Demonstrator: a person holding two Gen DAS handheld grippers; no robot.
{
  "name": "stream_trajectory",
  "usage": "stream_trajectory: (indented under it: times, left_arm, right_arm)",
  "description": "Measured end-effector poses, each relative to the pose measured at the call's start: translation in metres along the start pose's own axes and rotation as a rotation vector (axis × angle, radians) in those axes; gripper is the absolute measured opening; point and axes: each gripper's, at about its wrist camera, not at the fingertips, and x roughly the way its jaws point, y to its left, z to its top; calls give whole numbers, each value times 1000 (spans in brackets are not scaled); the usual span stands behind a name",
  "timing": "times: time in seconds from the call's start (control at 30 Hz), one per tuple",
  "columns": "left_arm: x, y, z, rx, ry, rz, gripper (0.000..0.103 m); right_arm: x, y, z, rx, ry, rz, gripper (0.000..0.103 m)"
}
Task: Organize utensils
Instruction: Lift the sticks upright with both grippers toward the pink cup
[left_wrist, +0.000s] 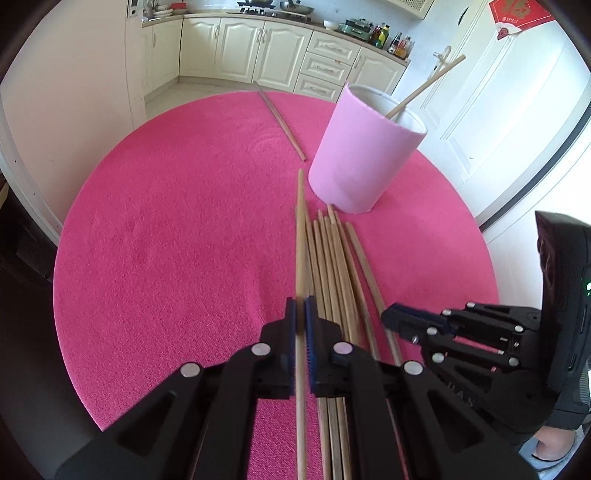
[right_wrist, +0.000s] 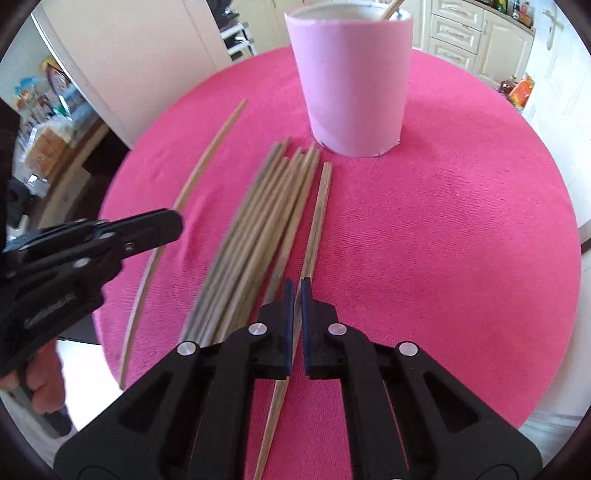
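Two-gripper sorting of chopsticks into a pink holder on a round magenta table (left_wrist: 166, 221). Left gripper (left_wrist: 302, 310) clenched on a single chopstick (left_wrist: 301, 229), its tip aimed toward 12 o'clock, just left of the loose bundle (left_wrist: 332, 258). Right gripper (right_wrist: 297, 291) likewise closed on one chopstick (right_wrist: 319, 206) at the right edge of the bundle, tip toward 12 o'clock and near the foot of the pink holder (right_wrist: 354, 81). Holder upright at 1 o'clock in the left view, already containing one leaning chopstick (left_wrist: 424, 88). Stray chopstick (left_wrist: 282, 123) lying apart at 11 o'clock. Step in hand, by judgement: pick-up of one stick per gripper. Next move: lift clear of the bundle, tilt toward vertical, carry over the rim, release inside without tipping the holder.
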Motion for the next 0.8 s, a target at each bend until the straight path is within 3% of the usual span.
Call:
stream_trajectory:
  times: [0.27,0.5,0.57,0.8]
  left_arm:
    - [6,0,1,-1,14,-14,5]
    - [5,-2,0,0,15,-18,6]
    - [4,-3,1,-2,12,-17,6]
    - [-13,-4,-1,1,-63,-56,6]
  right_arm:
    - [3,-7,1,8,19,26,7]
    - [12,10,5,-57,43,-51,11]
    - [14,10,3,-59,23,-53,10]
    - [-10,-5,-10,-1,-94,58,9]
